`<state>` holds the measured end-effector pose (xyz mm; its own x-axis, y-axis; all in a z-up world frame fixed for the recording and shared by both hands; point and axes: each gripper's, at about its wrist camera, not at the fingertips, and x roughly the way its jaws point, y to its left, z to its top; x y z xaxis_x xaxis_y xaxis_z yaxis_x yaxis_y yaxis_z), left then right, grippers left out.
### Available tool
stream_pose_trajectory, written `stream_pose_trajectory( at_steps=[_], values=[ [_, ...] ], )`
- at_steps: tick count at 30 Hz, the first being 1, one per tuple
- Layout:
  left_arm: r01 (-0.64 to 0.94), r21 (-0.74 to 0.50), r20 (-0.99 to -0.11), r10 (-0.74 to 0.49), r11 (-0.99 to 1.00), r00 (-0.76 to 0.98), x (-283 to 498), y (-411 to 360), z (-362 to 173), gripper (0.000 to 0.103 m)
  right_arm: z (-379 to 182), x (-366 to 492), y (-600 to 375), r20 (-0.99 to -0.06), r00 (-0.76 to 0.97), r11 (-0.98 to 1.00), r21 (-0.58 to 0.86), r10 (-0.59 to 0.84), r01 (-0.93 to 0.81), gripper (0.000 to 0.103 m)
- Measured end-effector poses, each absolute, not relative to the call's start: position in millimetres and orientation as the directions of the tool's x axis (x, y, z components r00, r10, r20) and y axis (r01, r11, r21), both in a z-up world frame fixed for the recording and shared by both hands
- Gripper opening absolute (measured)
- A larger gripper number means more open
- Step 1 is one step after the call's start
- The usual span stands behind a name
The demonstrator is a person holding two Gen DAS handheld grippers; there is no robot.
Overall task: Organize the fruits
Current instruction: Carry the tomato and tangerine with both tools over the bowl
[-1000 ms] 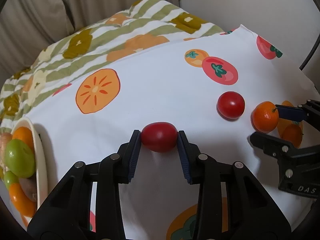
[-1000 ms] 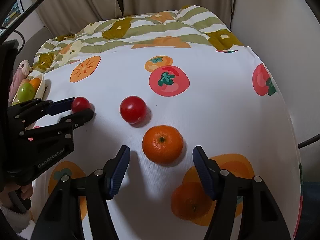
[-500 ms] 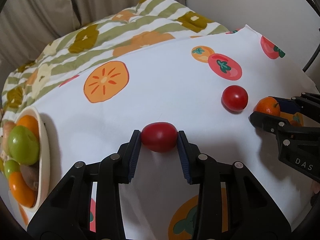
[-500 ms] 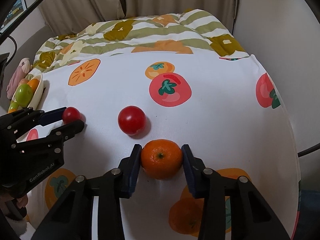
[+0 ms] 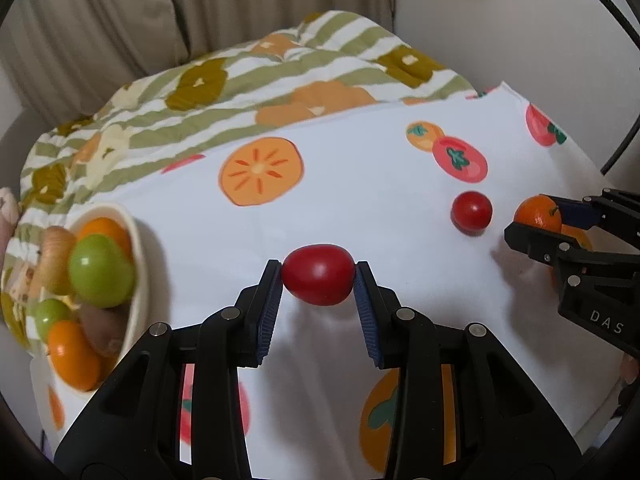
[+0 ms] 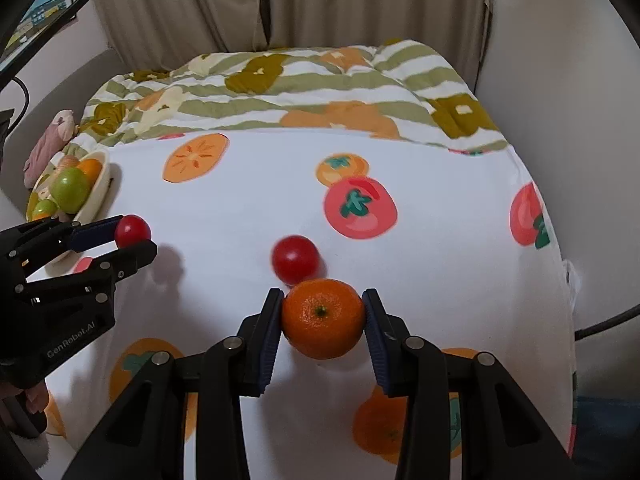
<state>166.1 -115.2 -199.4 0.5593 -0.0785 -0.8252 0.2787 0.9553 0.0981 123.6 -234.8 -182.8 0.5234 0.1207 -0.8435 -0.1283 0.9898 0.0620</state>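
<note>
Fruits are mid-sort: a red tomato [image 5: 319, 274] is clamped between the left gripper [image 5: 318, 276] fingers, a tangerine [image 6: 323, 318] between the right gripper [image 6: 323, 320] fingers, both seemingly lifted. A second tomato [image 6: 296, 259] is left on the bed just beyond the right fingertips. Carrying to the bowl [image 5: 141, 248], left of the left fingers and piled with green, orange and brown fruit, is judged next.

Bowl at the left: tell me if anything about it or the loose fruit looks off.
The bowl looks tipped, fruit heaped against its rim, though fisheye distortion may exaggerate that. One red tomato lies loose on the cloth. Nothing spilled or damaged.
</note>
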Motion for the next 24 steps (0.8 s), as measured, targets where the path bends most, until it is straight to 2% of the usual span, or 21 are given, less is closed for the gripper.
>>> stream_pose_trajectory(
  at_steps=[13, 24],
  values=[
    [0.171, 0.096, -0.759, -0.039, 0.981, 0.650, 144, -41, -133, 0.041, -121, 125, -173, -0.795, 0.553, 0.959, 0.124, 0.249, -0.254, 0.037],
    [0.098, 0.104, -0.757, 0.015, 0.990, 0.654, 145, 49, -121, 0.041, -102, 139, -83, -0.768, 0.541, 0.923, 0.169, 0.344, -0.346, 0.037]
  ],
)
